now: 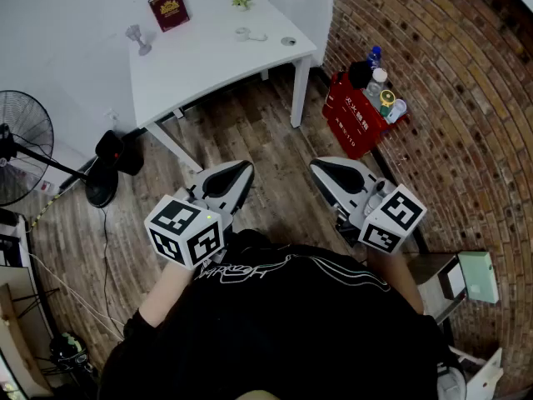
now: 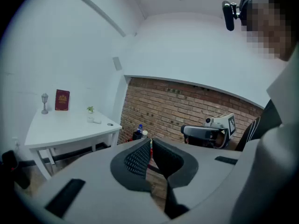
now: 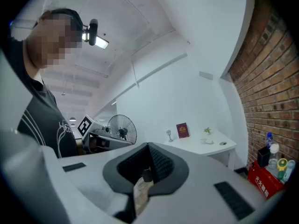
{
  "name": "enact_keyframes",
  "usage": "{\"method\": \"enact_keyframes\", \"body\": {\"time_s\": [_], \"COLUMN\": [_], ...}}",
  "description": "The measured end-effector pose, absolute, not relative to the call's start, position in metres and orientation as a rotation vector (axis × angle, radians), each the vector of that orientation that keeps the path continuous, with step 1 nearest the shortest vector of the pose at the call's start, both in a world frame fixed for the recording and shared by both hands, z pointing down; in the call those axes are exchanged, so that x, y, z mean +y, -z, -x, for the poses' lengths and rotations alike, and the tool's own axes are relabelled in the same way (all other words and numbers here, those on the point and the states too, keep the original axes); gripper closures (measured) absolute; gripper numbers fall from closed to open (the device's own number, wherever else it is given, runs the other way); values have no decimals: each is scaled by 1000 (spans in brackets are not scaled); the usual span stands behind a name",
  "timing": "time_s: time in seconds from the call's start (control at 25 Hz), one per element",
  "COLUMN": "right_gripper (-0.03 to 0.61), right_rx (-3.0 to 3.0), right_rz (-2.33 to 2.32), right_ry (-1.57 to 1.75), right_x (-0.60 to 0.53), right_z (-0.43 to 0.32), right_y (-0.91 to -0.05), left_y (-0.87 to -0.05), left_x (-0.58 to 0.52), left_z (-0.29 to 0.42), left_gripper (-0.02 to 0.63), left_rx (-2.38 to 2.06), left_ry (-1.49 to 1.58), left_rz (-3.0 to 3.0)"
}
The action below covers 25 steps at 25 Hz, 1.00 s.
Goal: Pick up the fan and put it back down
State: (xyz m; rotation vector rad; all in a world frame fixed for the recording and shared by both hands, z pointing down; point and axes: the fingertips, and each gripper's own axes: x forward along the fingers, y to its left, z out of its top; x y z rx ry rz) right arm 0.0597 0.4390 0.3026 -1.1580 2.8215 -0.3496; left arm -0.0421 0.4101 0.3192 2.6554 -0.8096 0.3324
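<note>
A black standing fan [image 1: 18, 144] stands at the far left on the wooden floor, its round base [image 1: 102, 194] near a table leg. In the right gripper view the fan [image 3: 122, 129] shows behind the left gripper [image 3: 99, 140]. Both grippers are held side by side in front of the person's chest, well away from the fan. My left gripper [image 1: 243, 168] [image 2: 150, 142] is shut with nothing in it. My right gripper [image 1: 317, 166] [image 3: 148, 146] is also shut and holds nothing; it also shows in the left gripper view [image 2: 201, 130].
A white table [image 1: 208, 61] stands ahead with a red book [image 1: 169, 9], a small plant [image 1: 242, 2] and a silver ornament [image 1: 138, 38]. A red crate with bottles [image 1: 356, 117] sits against the brick wall [image 1: 450, 82]. A black object [image 1: 121, 150] and cable lie beside the fan.
</note>
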Motion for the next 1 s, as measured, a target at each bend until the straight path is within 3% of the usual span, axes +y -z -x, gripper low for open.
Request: {"method": "enact_keyframes", "body": {"time_s": [0.36,0.52,0.68,1.0], "right_gripper": [570,461,394,361], "right_rx": [2808,2797,2780,2791], "right_rz": [1223,1270,1312,1318], "right_ry": [301,289,298,335], "right_x": [432,420,397,316], "right_z": [-71,-80,-88,-87], "right_y": [-302,-307,-313,-327], "left_y": [-322,-328,-335,-348], "left_x": [402,388,366,285], "left_z": [36,32,32,29], "left_gripper": [575,575,575,575], "left_rx": [-798,-796,-793,-772], "left_ry": [-334,-325,-312,-312], "left_rz": [-2654,-2648,-2637,-2615]}}
